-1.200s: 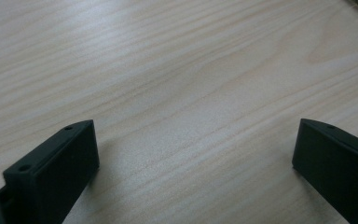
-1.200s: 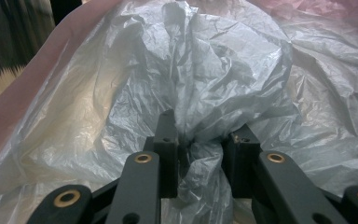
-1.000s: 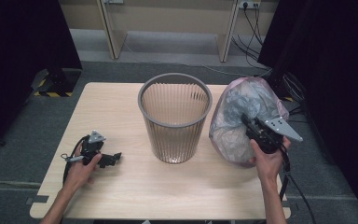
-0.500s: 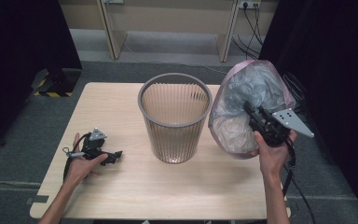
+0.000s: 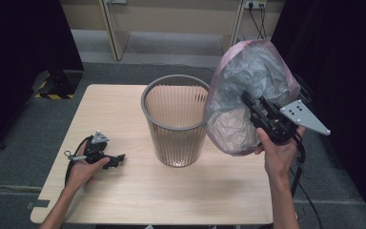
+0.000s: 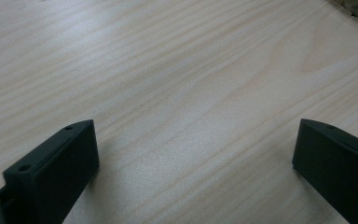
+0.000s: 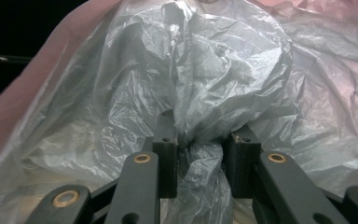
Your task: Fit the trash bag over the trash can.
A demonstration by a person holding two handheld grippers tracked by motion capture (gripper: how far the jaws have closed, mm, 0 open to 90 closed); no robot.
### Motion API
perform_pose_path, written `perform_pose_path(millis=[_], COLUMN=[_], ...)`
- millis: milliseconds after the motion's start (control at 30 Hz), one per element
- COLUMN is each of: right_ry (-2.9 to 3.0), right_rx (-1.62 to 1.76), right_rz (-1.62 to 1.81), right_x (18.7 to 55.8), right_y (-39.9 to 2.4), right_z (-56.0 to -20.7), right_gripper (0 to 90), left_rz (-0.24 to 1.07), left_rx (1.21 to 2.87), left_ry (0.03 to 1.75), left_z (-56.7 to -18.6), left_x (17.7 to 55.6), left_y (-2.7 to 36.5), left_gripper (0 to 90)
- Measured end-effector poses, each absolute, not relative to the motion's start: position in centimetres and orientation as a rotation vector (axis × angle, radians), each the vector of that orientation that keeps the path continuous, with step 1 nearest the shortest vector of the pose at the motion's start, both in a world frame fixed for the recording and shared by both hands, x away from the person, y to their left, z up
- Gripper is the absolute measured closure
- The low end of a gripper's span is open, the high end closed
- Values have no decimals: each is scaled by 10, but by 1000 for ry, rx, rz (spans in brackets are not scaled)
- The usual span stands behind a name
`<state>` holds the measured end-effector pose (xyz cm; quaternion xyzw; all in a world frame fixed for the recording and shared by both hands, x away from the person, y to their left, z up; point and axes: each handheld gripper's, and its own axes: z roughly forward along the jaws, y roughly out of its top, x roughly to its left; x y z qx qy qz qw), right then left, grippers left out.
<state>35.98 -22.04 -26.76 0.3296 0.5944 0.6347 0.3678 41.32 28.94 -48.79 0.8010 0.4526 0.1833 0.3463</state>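
Right claw, clamped on a fold of the bag, has lifted it off the surface's right edge beside the bin, ready to drop in; left claw rests apart.

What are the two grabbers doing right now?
Left gripper: open, empty, resting on the table.
Right gripper: fingers shut on the plastic bag, held off the table.

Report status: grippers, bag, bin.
Right gripper shut on bag, held off the table beside bin. Left gripper open, resting on table. Bin mouth clear.
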Motion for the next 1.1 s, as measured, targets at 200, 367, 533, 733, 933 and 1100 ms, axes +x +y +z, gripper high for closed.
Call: perform_pose_path(millis=[200,367,533,733,933,1100], right_ry=[1552,1601,1652,1747,1803,1938], right_rx=[777,702,663,660,671,695], right_rz=[1704,1744,1763,1765,1741,1662], right_x=[360,361,368,380,392,404], right_y=[-199,-171,-144,-118,-103,-93], right_z=[-244,-230,-222,-223,-225,-229], right_gripper=[700,699,695,691,688,659], left_rz=[477,478,476,475,475,475], left_rx=[2078,2079,2078,2078,2079,2080], left_ry=[1175,1177,1178,1178,1178,1178], left_z=[-488,-488,-488,-488,-488,-488], left_x=[413,413,412,412,412,412], left_y=[289,289,289,289,290,290], left_gripper=[0,0,0,0,0,0])
